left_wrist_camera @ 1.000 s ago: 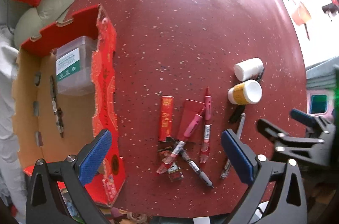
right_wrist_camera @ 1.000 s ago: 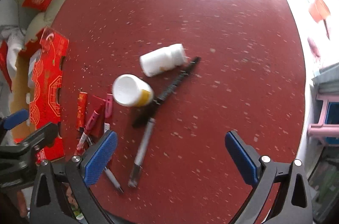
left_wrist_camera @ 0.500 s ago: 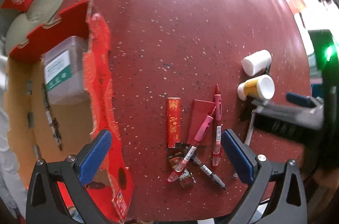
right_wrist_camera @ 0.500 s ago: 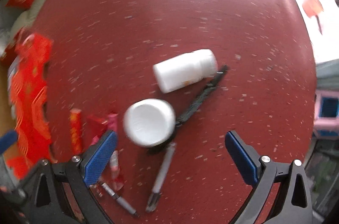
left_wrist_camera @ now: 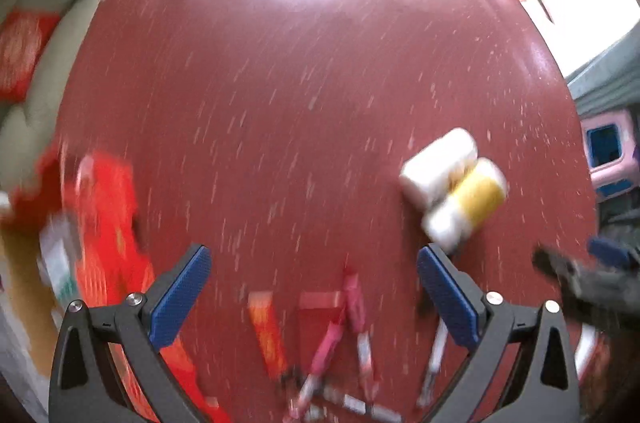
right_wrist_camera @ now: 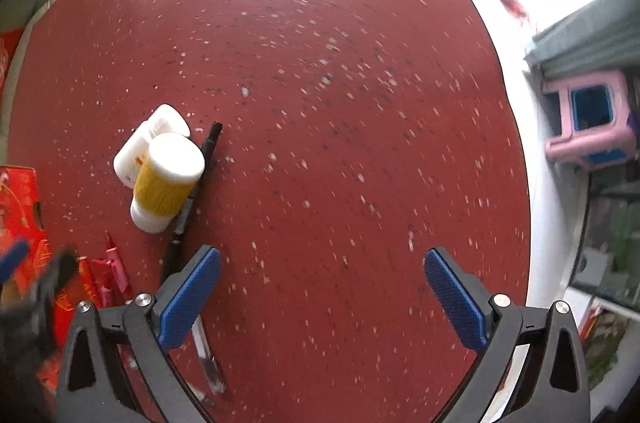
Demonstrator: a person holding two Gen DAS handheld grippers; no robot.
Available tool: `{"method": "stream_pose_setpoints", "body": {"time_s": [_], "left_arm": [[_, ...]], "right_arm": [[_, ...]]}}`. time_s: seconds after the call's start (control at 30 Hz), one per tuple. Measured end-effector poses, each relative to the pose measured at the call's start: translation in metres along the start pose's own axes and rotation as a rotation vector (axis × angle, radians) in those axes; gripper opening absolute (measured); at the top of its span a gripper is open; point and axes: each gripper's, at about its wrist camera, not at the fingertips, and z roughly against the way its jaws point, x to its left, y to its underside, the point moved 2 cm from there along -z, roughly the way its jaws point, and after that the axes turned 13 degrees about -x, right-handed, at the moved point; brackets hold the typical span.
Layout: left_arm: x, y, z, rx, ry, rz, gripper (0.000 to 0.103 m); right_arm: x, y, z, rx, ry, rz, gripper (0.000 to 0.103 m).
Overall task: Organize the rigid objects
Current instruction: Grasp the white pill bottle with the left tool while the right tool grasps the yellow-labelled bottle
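A yellow bottle with a white cap stands on the red table beside a white bottle that lies on its side; both show blurred in the left wrist view, the yellow bottle and the white bottle. A black pen lies next to them and a grey pen lies below my right gripper's left finger. Pink and red pens and a red packet lie between my left gripper's fingers. My left gripper is open and empty. My right gripper is open and empty, right of the bottles.
An open red cardboard box holding a clear plastic container sits at the table's left edge. A sofa with a red cushion is behind it. A pink stool stands off the table's right edge.
Both views have swung and tilted up; the left wrist view is motion-blurred. The bottles have shifted left in the right wrist view. Both grippers have stayed open.
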Motion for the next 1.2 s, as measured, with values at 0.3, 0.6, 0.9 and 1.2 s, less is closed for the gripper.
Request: {"method": "stream_pose_setpoints", "body": {"time_s": [0.3,0.6,0.9,1.2], "left_arm": [[-0.049,-0.033,-0.048,0.014,0.059,-0.239,0.103],[-0.044,-0.046,-0.078,0.046,0.001,-0.138,0.103],[-0.028,-0.051,-0.084,0.078,0.051,-0.059,0.103],[-0.048,-0.051,-0.081,0.060,0.064,-0.097,0.103]], "right_arm": [[-0.035,0.024,0.018,0.016,-0.040,-0.076,0.102],[-0.036,0.029,0.017,0.018,-0.068,-0.124,0.102],[0.015,0.011,-0.003,0.026,-0.135,-0.084,0.102],[0.006,0.011,-0.001,0.054,-0.118,-0.094,0.102]]}}
